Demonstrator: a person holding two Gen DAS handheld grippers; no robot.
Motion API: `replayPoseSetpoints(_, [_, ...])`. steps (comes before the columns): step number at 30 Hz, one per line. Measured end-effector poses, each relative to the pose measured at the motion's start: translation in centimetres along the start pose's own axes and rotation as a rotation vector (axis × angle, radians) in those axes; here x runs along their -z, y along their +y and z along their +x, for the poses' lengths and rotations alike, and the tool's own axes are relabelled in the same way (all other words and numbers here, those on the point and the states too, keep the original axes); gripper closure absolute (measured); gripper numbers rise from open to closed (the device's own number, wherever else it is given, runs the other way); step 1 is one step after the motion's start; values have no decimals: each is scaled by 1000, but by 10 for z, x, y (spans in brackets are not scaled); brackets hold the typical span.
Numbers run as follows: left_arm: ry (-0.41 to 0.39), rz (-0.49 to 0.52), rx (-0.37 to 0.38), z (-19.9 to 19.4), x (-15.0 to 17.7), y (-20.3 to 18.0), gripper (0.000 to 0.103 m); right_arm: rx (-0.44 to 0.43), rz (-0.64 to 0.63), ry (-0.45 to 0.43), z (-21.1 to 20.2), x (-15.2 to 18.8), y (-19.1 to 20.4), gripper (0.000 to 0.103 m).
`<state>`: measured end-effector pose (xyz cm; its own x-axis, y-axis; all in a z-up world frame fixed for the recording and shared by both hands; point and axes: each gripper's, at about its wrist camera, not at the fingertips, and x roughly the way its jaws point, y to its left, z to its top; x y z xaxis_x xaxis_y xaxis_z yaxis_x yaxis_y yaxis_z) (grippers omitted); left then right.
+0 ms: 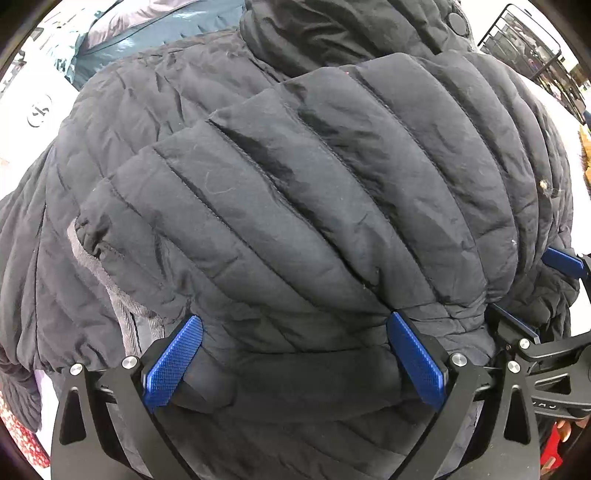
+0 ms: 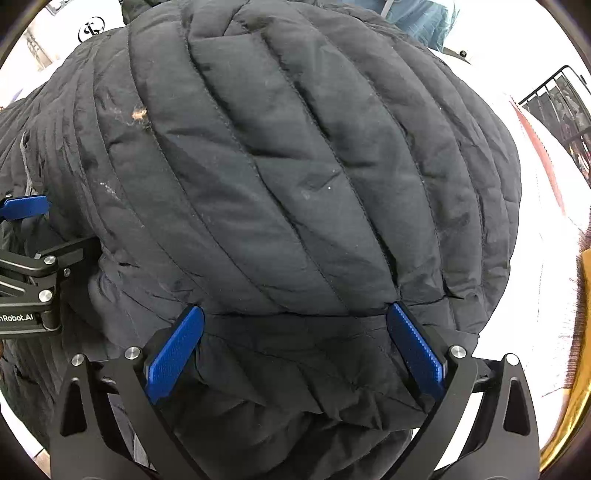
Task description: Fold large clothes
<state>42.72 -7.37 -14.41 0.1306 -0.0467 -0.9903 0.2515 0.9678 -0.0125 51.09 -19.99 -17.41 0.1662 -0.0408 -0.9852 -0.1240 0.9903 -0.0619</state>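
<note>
A black quilted puffer jacket point(image 1: 295, 192) lies bunched on a white surface and fills both views point(image 2: 295, 166). My left gripper point(image 1: 295, 325) points down onto it with its jaws wide apart. The jacket's folded hem bulges between the blue pads point(image 1: 173, 365), which do not squeeze it. My right gripper point(image 2: 295, 314) stands the same way over a neighbouring stretch of hem, open, with fabric lying between its pads point(image 2: 417, 350). Each gripper shows in the other's view: the right one's blue finger point(image 1: 561, 258) at the right edge, the left one's finger point(image 2: 26, 206) at the left edge.
A teal garment point(image 1: 147, 26) lies beyond the jacket. A black wire basket point(image 1: 528, 40) stands at the far right, also in the right wrist view point(image 2: 554, 107). Red floral fabric point(image 1: 18, 435) is at the lower left. A golden rim point(image 2: 576, 369) curves along the right edge.
</note>
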Motion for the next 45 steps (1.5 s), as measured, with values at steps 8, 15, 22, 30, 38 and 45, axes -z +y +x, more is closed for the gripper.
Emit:
replayPoseSetpoints(8, [-34,-2,7,-6,9,8,5,3,2,19,-5,5,8,5])
replayPoseSetpoints(15, [-55,-72,0,-28,29,13,6,-26,41,55,-25,1,8,5])
replayPoseSetpoints(22, [-89,-193,87,-61,66,39,6,-45,27,15,-57,13,21,5])
replayPoseSetpoints(30, [-90,-469,183,-80,152,114,6,-98,-26,-35,-94,38,56,5])
replayPoseSetpoints(38, [-144,-786,204,-92,234,203,7,-153,-144,-24,-105,65,109,5])
replayPoseSetpoints(45, [-218,-1054,199,-96,292,261,7,-161,-225,2,-109,85,146,5])
